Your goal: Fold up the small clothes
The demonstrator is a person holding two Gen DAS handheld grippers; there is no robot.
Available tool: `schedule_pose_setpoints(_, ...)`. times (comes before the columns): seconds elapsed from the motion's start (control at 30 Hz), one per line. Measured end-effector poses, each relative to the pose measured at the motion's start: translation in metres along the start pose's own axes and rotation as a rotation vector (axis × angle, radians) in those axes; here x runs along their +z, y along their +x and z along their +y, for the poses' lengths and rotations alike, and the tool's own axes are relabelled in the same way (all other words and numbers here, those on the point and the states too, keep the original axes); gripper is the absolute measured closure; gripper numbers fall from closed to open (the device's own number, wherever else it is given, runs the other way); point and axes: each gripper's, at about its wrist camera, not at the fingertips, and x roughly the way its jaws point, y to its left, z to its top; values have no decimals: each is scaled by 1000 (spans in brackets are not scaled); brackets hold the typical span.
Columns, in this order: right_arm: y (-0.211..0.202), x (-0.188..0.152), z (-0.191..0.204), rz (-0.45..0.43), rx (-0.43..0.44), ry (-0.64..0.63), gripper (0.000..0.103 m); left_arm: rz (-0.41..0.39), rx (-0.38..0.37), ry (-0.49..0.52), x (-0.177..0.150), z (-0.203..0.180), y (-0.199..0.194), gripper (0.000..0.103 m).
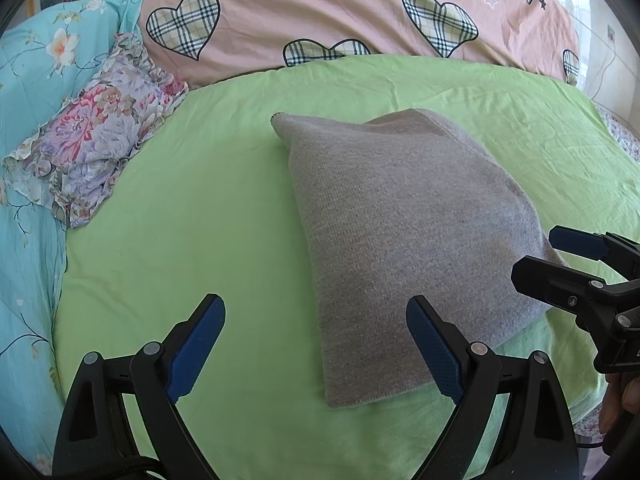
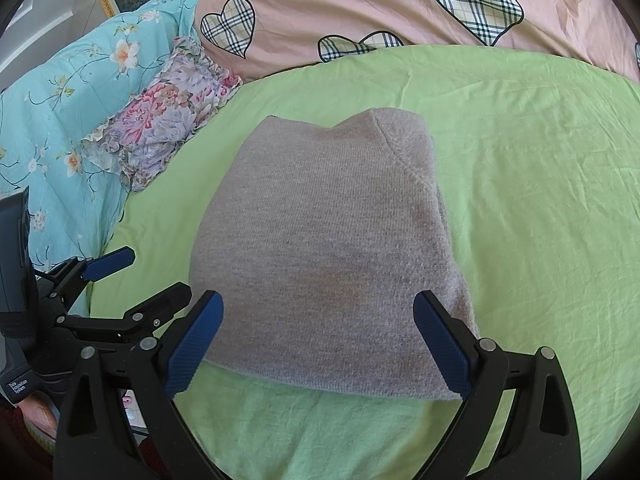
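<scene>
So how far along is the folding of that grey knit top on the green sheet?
Done: the grey knit top lies folded into a compact block on the green sheet. In hand: nothing, as the left gripper and right gripper are both open above it. Left: the floral garment looks unfolded.

White print on the left tongs' (image 2: 110, 276) housing reads "Data Acquisition System".

Grey knit sweater (image 1: 404, 240), folded into a compact, roughly rectangular bundle, lies flat on the green sheet (image 1: 200, 240). Fine ribbed texture; a raglan-type seam runs diagonally near its far right corner in the right wrist view. Near edge straight, far edge slightly humped. Faint darker patch mid-surface.
</scene>
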Motion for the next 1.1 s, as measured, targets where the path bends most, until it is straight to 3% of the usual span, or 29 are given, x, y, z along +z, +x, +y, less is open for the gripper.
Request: schedule_pose_setpoints(1.1,-2,2,3,-2,1,1,7,-3,1,3,3,-3,-1,10)
